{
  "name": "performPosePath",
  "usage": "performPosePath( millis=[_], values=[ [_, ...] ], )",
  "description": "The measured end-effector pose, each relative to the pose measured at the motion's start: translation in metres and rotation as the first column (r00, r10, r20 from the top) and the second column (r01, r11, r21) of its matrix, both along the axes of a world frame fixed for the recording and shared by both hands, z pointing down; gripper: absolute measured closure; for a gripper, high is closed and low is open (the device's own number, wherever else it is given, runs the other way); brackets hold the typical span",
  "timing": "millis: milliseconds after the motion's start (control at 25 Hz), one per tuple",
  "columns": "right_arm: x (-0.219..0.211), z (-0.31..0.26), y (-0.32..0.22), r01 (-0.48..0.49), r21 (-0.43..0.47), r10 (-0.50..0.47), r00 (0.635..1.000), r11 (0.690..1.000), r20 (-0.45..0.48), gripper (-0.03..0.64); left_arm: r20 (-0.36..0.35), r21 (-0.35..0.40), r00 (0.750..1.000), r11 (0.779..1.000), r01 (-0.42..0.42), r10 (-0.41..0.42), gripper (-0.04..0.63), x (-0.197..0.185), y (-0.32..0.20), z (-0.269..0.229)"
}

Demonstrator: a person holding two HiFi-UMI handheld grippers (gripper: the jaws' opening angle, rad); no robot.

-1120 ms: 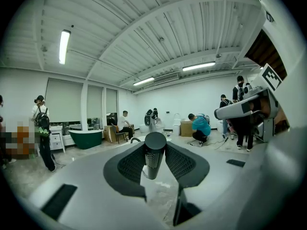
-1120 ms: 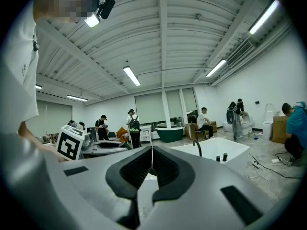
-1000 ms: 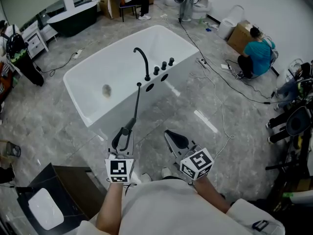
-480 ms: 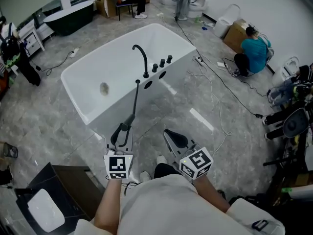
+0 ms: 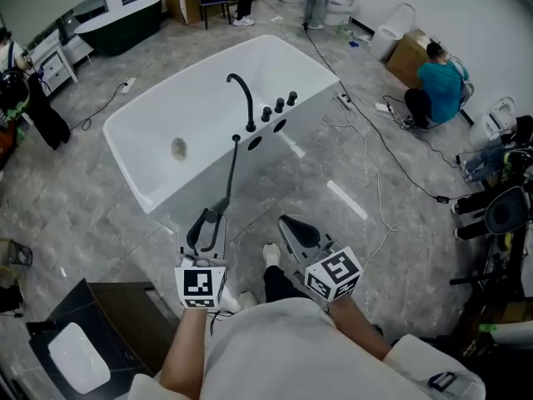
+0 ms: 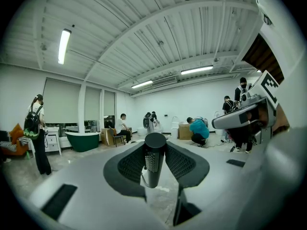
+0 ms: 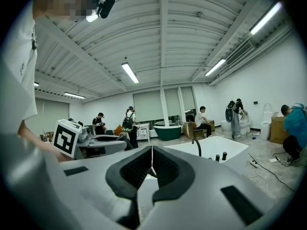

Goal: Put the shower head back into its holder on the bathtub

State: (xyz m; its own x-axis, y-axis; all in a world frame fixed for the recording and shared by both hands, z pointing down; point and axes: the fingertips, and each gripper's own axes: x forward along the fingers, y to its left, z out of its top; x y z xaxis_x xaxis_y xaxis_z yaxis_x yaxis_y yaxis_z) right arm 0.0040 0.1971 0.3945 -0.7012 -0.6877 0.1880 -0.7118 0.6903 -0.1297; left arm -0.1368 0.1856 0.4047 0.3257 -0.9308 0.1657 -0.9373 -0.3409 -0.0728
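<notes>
The white bathtub [image 5: 196,98] stands ahead, with a black curved faucet [image 5: 243,98] and black knobs [image 5: 280,107] on its near rim. A dark hose [image 5: 232,173] runs from that rim down to the dark shower head [image 5: 216,217]. My left gripper [image 5: 208,225] is shut on the shower head [image 6: 154,159], which stands upright between its pads. To its right my right gripper [image 5: 293,228] is shut and holds nothing; its view shows the pads touching [image 7: 151,169], with the tub [image 7: 225,150] beyond.
Cables [image 5: 375,165] trail over the grey floor right of the tub. A person in a teal top [image 5: 437,90] crouches by a cardboard box at the far right. A dark cabinet [image 5: 92,332] sits at the lower left. A dark green tub [image 5: 125,19] stands far back.
A white shoe has stepped forward into view between the two grippers. Both grippers keep their places, and the left one still holds the shower head.
</notes>
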Motion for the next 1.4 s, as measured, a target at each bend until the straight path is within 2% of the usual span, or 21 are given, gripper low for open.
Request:
performPosePath(
  millis=[360, 760, 1400],
  values=[
    [0.0, 0.005, -0.052, 0.023, -0.014, -0.023, 1.0, 1.0, 0.015, 0.598, -0.004, 0.025, 1.0, 1.0, -0.002, 0.002, 0.459, 0.009, -0.042, -0.017],
    [0.016, 0.01, -0.126, 0.02, -0.027, -0.019, 0.999, 0.999, 0.038, 0.598, -0.022, 0.048, 1.0, 0.999, -0.008, 0.009, 0.459, 0.027, -0.115, -0.034],
    [0.04, 0.022, -0.229, 0.103, -0.053, -0.1, 0.993, 0.993, 0.056, 0.598, 0.003, 0.042, 0.999, 0.998, 0.054, -0.054, 0.46, 0.057, -0.211, -0.039]
  ],
)
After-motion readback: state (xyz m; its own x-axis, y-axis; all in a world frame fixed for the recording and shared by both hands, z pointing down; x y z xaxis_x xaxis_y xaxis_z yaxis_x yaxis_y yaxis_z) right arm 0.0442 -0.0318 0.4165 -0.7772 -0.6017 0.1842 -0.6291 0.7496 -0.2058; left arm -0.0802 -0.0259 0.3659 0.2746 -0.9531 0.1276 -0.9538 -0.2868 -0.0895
